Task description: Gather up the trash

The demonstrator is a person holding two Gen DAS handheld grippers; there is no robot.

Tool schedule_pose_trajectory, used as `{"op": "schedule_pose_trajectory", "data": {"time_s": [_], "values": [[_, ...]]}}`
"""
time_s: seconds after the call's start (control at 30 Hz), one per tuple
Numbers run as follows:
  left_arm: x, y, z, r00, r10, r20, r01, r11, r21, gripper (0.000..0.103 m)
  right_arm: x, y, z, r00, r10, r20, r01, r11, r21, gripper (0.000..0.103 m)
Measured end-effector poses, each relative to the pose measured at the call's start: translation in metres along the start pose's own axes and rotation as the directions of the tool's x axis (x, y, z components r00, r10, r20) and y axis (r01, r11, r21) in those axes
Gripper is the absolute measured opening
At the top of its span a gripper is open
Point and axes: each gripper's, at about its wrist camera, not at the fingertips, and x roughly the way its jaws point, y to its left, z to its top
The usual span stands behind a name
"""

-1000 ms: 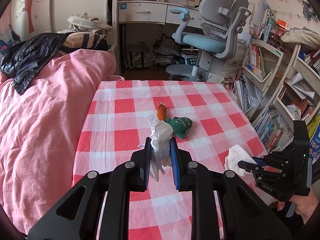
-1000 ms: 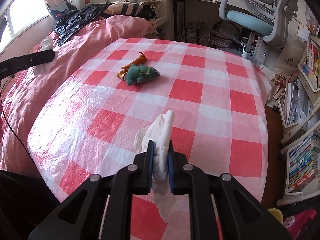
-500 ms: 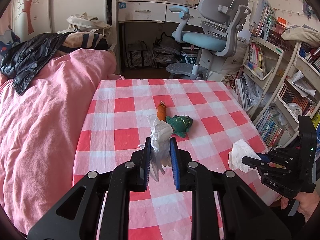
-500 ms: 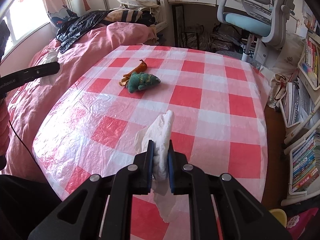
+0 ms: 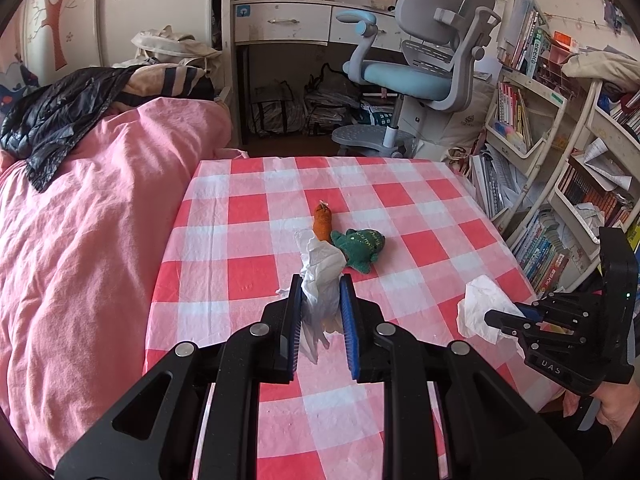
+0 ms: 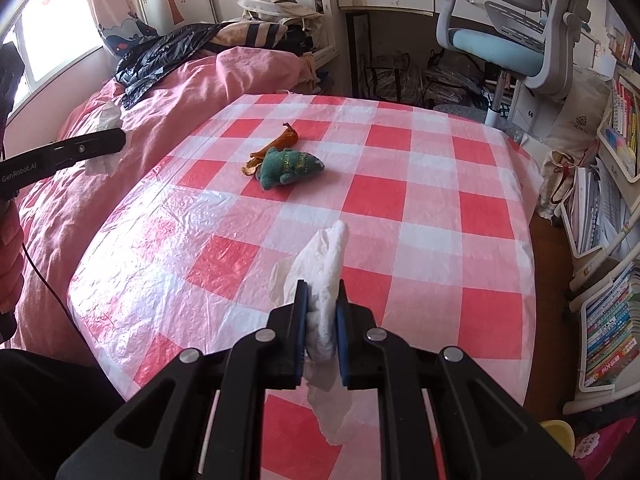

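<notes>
left wrist view: the left gripper [image 5: 320, 312] is clamped on a crumpled white tissue [image 5: 320, 280], its blue pads pressed against both sides of the wad, which stands up above the fingertips and trails a loose end below them. beyond it, on the red-and-white checked tablecloth [image 5: 248, 280], lie a strip of orange peel [image 5: 323, 220] and, touching it on the right, a green plush toy [image 5: 360, 246]. at the right edge the right gripper [image 5: 516, 318] appears from the side, closed on a second white tissue [image 5: 478, 308] over the near right part of the table; part of a hand [image 5: 612, 412] shows under its body. a pink duvet [image 5: 80, 220] lies left of the table with a black jacket [image 5: 52, 120] on it; a grey-and-blue desk chair [image 5: 420, 64] and a bookshelf [image 5: 560, 152] stand behind and to the right.

right wrist view: the right gripper [image 6: 322, 316] pinches the second tissue [image 6: 324, 276] between its pads, one end rising above the fingertips, the other hanging beneath. the orange peel [image 6: 276, 146] and green plush toy [image 6: 288, 166] sit near the middle of the tablecloth [image 6: 400, 200], well apart from the held tissue. at the left edge one finger of the left gripper [image 6: 108, 144] is seen side on with the first tissue [image 6: 106, 140] at its tip, over the duvet [image 6: 168, 92].
</notes>
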Motion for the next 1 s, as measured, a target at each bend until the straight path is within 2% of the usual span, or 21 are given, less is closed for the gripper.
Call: {"op": "schedule_pose_trajectory", "data": {"time_s": [0.5,0.83,0.93,1.0], "values": [[0.002,0.000,0.000,1.000,-0.016,-0.010,0.016,1.000,0.000,0.018,-0.006,-0.005,0.001,1.000,0.000,0.023,-0.001,1.000,0.023,0.014],[0.015,-0.017,-0.006,0.993,-0.103,-0.050,0.103,0.995,0.001,0.018,-0.055,-0.048,-0.009,0.994,-0.016,0.112,0.003,0.994,0.111,0.014],[0.020,-0.018,-0.007,0.991,-0.122,-0.059,0.121,0.993,-0.011,0.018,-0.067,-0.076,-0.025,0.993,-0.040,0.111,0.022,0.987,0.160,0.015],[0.023,-0.016,-0.007,0.990,-0.128,-0.061,0.127,0.992,-0.022,0.018,-0.084,-0.101,-0.037,0.987,-0.054,0.152,0.017,0.973,0.230,0.015]]}}
